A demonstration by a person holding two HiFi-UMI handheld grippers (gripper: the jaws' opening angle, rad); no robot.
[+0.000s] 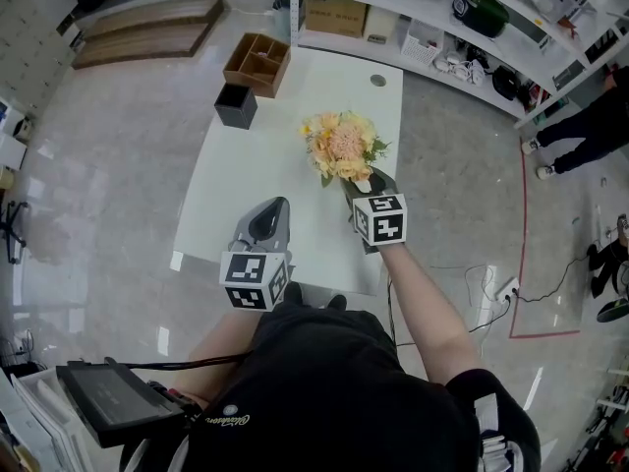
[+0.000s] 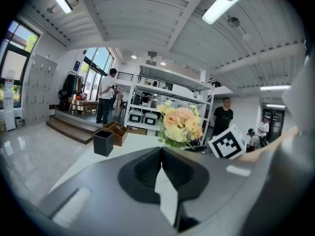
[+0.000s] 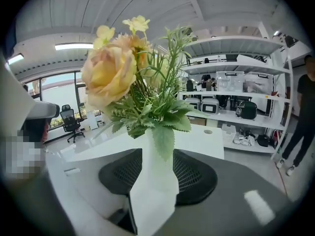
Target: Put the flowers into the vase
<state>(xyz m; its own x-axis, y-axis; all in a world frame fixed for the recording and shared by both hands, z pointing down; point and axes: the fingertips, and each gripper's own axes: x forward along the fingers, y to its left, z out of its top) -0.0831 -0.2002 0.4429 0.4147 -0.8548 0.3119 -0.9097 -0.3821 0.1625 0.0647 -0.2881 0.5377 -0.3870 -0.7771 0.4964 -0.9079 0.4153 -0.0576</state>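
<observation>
A bunch of yellow and peach flowers [image 1: 339, 146] stands upright on the white table [image 1: 256, 195], right of its middle. My right gripper [image 1: 364, 181] reaches it from the near side, its tips at the foot of the bunch. In the right gripper view the flowers [image 3: 128, 77] rise just past the right gripper [image 3: 155, 181], which is open; only white shows in the gap below the leaves, vase or table I cannot tell. My left gripper [image 1: 271, 210] hovers over the table's near part, its jaws a narrow slit apart and empty. In the left gripper view the flowers [image 2: 181, 124] stand ahead.
A black square box [image 1: 236, 104] and a wooden divided tray [image 1: 257, 63] sit at the table's far left corner. White shelving [image 1: 442, 18] runs behind the table. A person [image 1: 590, 126] stands at the right, others far back.
</observation>
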